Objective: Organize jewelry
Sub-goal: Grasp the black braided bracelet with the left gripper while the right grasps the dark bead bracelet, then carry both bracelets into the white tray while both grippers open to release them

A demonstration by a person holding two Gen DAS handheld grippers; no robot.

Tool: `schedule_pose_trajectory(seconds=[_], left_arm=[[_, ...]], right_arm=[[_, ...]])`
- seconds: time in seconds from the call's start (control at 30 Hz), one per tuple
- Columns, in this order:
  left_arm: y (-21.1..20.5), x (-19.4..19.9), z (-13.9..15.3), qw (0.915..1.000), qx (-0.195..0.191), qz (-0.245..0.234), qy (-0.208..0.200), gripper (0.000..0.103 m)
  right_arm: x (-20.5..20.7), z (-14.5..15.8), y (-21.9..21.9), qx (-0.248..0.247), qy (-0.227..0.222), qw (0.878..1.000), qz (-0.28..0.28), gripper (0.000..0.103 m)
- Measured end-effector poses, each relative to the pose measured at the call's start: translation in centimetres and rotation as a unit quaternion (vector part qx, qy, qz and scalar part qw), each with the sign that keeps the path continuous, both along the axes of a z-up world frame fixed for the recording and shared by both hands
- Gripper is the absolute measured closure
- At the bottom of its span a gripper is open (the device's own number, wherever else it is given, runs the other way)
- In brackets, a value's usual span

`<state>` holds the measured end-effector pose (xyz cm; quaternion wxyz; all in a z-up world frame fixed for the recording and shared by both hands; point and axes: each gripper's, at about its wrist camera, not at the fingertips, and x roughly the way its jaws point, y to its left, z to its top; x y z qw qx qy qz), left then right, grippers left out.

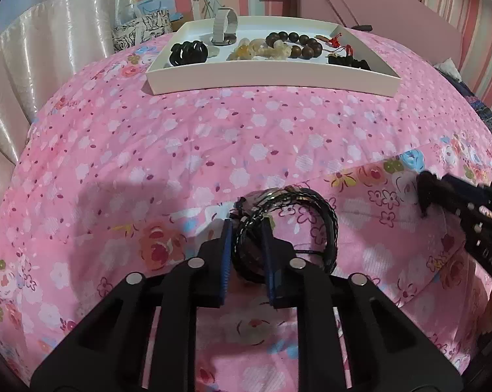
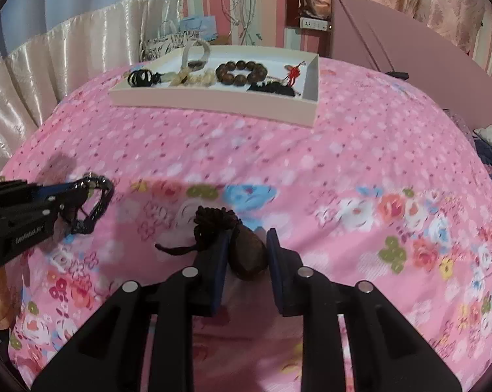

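Pink floral bedspread [image 1: 213,137] below, white tray [image 1: 272,80] of sorted jewelry at upper centre; left gripper [image 1: 247,228] clamped on black braided bracelet [image 1: 298,202], right gripper [image 2: 247,238] apparently pinching brown pendant [image 2: 249,251] against one finger, likely tray-bound.

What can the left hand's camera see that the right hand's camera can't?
Only the left wrist view shows the left gripper up close, pinching the black braided bracelet between its blue pads. Only the right wrist view shows the right gripper up close, around a brown pendant with a dark knotted cord; whether the pads touch it is unclear. Both show the white tray of jewelry, with the wooden bead bracelet, on the pink flowered bedspread.
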<state>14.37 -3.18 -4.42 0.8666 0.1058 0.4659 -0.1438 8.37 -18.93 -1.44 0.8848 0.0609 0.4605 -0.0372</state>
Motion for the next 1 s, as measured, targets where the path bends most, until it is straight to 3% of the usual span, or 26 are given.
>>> schedule_pose_trajectory(seconds=[0.57,0.83,1.0], left_arm=[[-1.6,2.0,4.8,0.9979,0.021,-0.007,-0.06,0.093],[-1.7,6.5,10.2,0.9948,-0.028,-0.001,-0.098,0.093],[-1.7,11.5,12.7,0.9935,-0.067,0.007,-0.092,0.093]], right_arm=[[2.5,4.5,-1.5,-0.028,-0.047,0.998,-0.002,0.079],[6.9,8.7,-2.5,-0.03,-0.098,0.995,-0.009,0.079],[11.5,9.8,-3.1,-0.01,-0.103,0.994,-0.013,0.079]])
